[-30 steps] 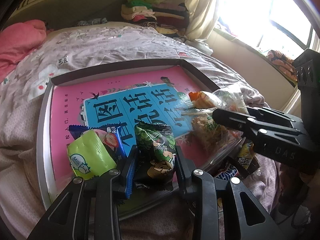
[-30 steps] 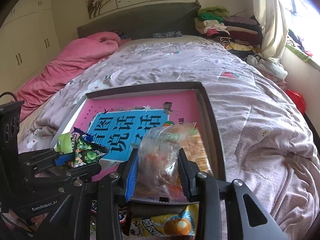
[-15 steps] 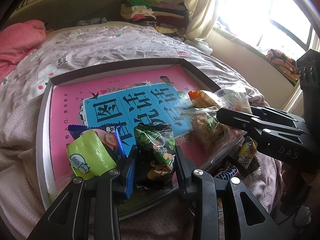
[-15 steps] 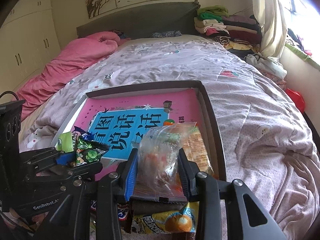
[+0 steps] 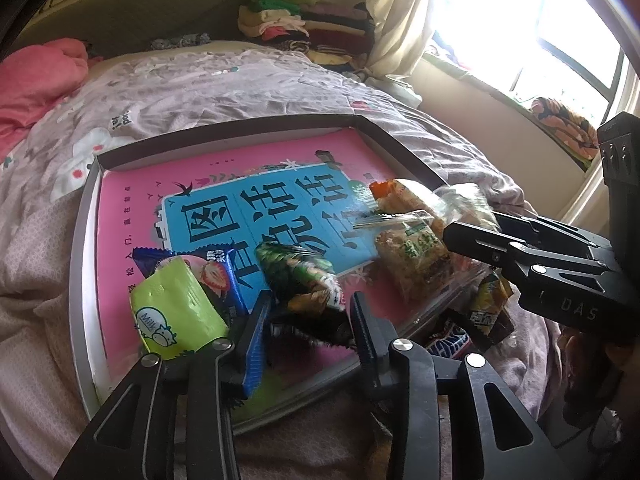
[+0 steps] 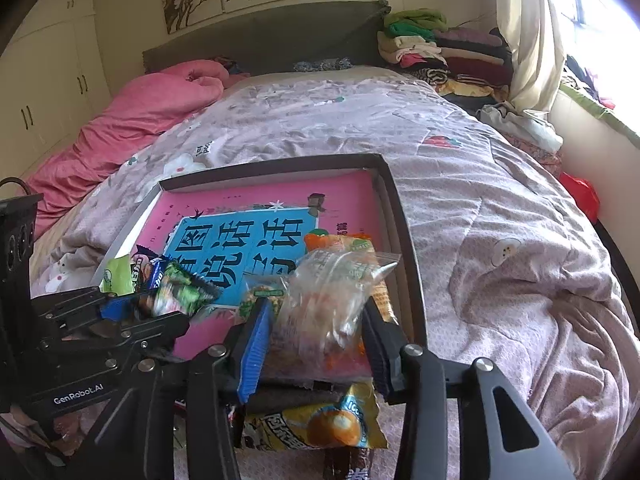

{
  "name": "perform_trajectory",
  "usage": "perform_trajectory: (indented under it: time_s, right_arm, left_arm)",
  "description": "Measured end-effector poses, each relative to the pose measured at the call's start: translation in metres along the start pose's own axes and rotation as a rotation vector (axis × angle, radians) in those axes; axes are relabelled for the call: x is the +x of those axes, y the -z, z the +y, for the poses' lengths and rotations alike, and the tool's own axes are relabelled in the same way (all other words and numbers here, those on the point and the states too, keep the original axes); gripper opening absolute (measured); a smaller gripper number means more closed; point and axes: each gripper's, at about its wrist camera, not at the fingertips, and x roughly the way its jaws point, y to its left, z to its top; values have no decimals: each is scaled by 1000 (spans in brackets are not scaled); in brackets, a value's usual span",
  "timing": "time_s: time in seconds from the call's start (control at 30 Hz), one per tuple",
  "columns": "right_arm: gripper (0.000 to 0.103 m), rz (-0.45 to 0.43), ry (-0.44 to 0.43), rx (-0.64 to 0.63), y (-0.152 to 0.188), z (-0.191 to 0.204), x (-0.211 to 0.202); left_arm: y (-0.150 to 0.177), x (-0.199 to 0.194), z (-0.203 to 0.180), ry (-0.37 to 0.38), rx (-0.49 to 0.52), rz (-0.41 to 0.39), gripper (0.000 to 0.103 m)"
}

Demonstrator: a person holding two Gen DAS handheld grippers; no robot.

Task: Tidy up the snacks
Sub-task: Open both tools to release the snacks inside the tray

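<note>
A shallow tray with a dark rim and a pink and blue printed bottom lies on the bed. My left gripper hangs over its near edge. Its jaws are opening, and a dark green snack packet stands blurred and tilted between them, loose from the pads. My right gripper is over the tray's near right corner. Its jaws are opening too, and a clear zip bag of snacks slumps between them onto the tray. A lime milk packet and a blue strawberry packet lie in the tray at the left.
An orange and yellow packet and some dark wrappers lie on the quilt just outside the tray's near edge. A pink duvet is at the far left and folded clothes are stacked by the headboard. The window wall is on the right.
Both pairs of jaws have widened. The green packet has tipped over to the left between the left fingers, and the clear bag has sagged lower onto the tray.
</note>
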Motion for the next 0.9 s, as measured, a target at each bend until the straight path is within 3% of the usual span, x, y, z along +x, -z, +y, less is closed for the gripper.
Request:
perform_trajectory:
  time_s: [0.9]
  right_arm:
    - [45, -15, -17, 2, -1, 2, -16]
  left_arm:
    - [-5, -20, 0, 74, -26, 0, 61]
